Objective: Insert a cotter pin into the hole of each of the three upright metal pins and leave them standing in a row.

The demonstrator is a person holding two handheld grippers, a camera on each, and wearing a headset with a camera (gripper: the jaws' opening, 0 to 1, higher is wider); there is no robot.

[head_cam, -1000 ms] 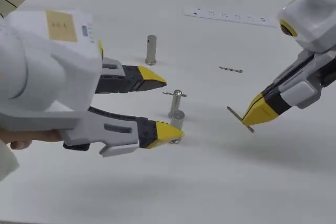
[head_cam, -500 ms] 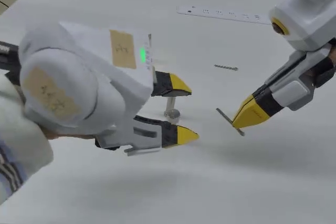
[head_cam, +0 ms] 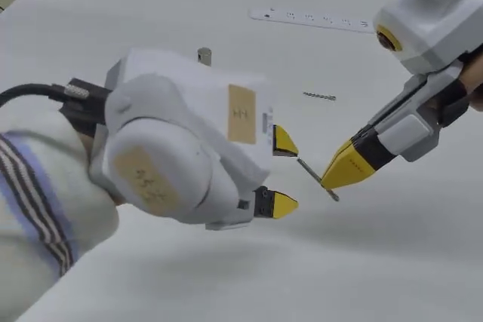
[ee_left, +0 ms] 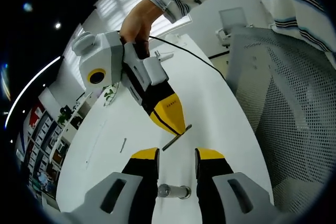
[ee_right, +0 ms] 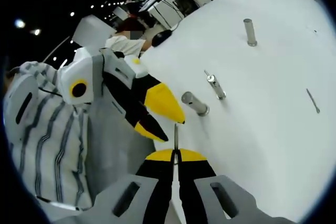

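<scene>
Head view: white workbench (head_cam: 151,5), long white strip (head_cam: 309,19) with marks too small to read; tan stickers (head_cam: 241,113) on the left gripper (head_cam: 285,173), writing blurred. Left gripper view: jaws apart, grey upright metal pin (ee_left: 173,191) between them, touching unclear. Right gripper view: right gripper (ee_right: 176,153) closed tightly on a thin steel cotter pin (ee_right: 176,137), aimed toward the left gripper's yellow tips.

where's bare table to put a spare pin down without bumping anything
Bare white table runs on the near side of the left tongs and right tongs, and between the loose thin cotter pin and the long white strip. Crowded: between the tongs, around the held cotter pin and upright metal pins.
</scene>
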